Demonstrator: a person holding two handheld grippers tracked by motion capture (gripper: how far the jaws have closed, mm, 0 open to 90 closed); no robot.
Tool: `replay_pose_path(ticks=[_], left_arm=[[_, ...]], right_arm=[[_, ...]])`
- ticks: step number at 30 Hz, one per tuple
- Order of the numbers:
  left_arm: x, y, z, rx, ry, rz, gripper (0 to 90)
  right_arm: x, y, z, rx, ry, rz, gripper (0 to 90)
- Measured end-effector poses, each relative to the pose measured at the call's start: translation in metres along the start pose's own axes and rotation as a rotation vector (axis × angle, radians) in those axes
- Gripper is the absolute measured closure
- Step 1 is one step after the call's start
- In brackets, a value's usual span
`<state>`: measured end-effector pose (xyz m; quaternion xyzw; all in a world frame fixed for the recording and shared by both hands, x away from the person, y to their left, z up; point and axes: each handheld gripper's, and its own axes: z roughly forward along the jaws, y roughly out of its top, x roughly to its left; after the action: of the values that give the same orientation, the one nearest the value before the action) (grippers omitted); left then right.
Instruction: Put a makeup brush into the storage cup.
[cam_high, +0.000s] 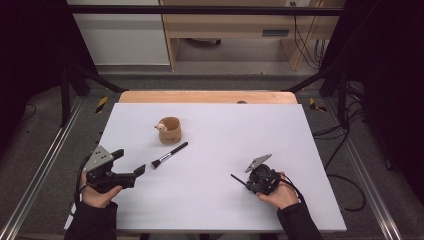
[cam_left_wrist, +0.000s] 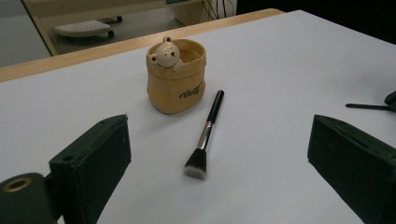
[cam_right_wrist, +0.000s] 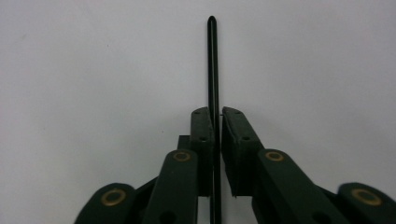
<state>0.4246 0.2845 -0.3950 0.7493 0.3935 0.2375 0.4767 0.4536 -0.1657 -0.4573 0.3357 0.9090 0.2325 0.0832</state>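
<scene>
Thin black stick (cam_right_wrist: 213, 65) between right claw (cam_right_wrist: 217, 112) pads, tip forward

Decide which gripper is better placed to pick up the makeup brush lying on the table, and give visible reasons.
Left. The left gripper is open and nearest the makeup brush, which lies between its jaws' line of sight. The right gripper is already shut on a thin black stick.

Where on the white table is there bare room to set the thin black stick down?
Free: the table's whole right half beyond the right tool, and the near strip between both hands. Crowded: left centre, around the bear cup, makeup brush and left tool.
</scene>
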Motion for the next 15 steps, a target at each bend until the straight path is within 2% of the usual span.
replay_pose_path(ticks=[7,12,15], left_arm=[[-0.0002,0.0,0.0003,0.002,-0.002,0.001,5.5],[0.0002,-0.0001,-0.0001,-0.003,-0.002,-0.005,5.6],[-0.0002,0.0,0.0,0.002,-0.002,0.001,5.6]], right_arm=[[0.0002,0.0077,-0.0049,0.035,0.0,-0.003,73.8],[0.0,0.0091,-0.0001,0.088,-0.004,-0.017,74.5],[-0.0005,0.0084,-0.001,0.09,0.001,-0.021,76.2]])
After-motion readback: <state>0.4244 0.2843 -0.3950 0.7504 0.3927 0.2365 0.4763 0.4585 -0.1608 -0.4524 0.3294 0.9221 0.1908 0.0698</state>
